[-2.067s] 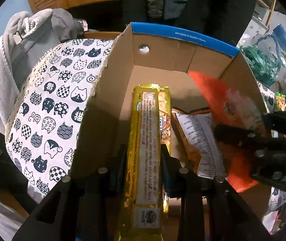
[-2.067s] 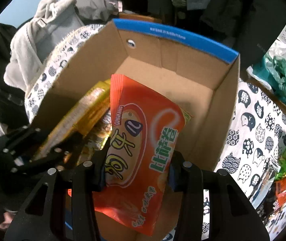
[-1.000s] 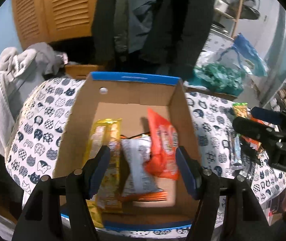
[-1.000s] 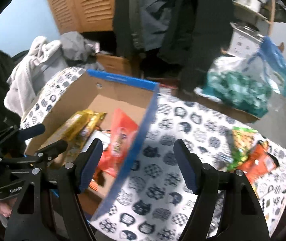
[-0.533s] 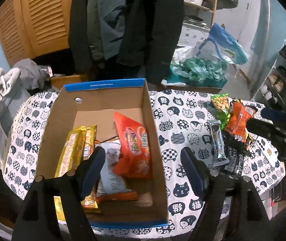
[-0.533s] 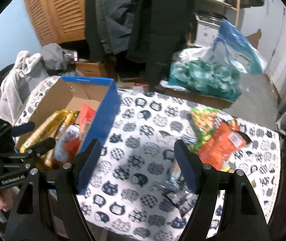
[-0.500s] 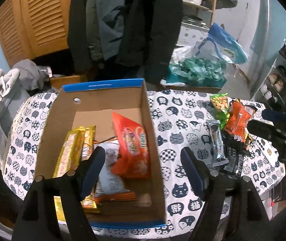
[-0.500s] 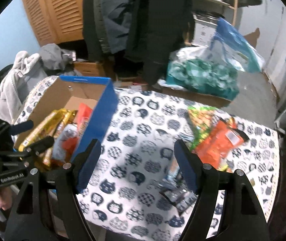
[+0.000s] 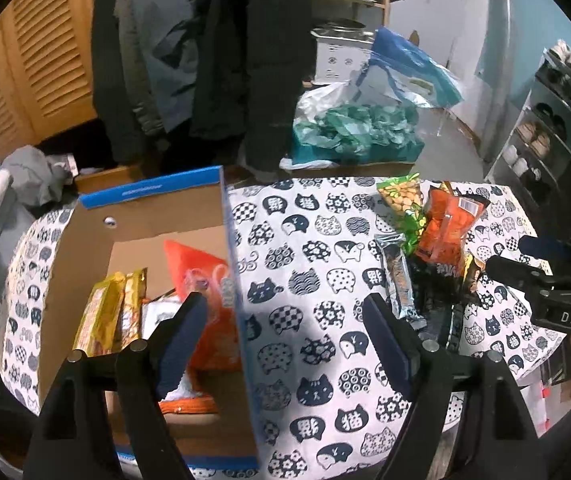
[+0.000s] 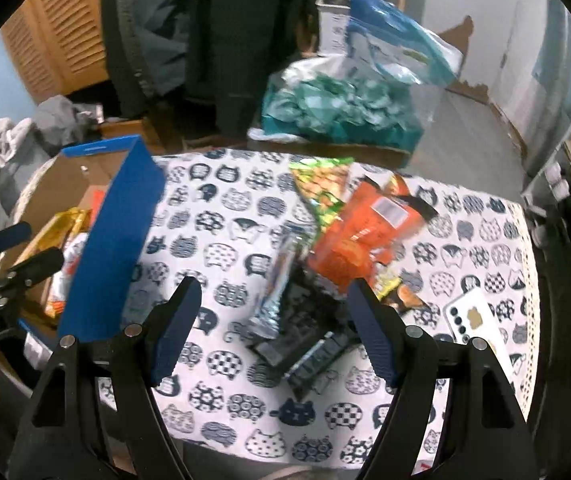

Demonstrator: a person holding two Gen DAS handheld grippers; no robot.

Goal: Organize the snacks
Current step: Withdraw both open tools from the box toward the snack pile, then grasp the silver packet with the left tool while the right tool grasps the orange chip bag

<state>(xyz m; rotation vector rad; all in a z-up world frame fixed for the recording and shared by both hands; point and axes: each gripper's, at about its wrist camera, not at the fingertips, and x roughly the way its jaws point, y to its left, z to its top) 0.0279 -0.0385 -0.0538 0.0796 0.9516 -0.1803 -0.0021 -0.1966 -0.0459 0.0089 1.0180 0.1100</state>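
Jaws of the left gripper (image 9: 285,332) stand wide and are opening further, with nothing between the pads; seen from the left wrist, they straddle the right wall of the cardboard box (image 9: 231,264) above the cat-print tablecloth (image 9: 309,240). Inside the box lie two yellow bars (image 9: 111,312), a white packet (image 9: 156,316) and an orange bag (image 9: 209,276). A loose pile of snacks (image 9: 433,240) sits on the cloth to the right, well apart from the box, with the right gripper (image 9: 525,260) just beside it. From the right wrist, the right gripper (image 10: 273,316) is likewise spread and empty, poised over the snack pile (image 10: 349,236), motion-blurred here: green bag (image 10: 321,184), orange bag, silver bar (image 10: 277,288), dark packets (image 10: 305,344). A phone (image 10: 473,324) lies at the right; the left gripper (image 10: 17,248) hangs over the box (image 10: 113,248).
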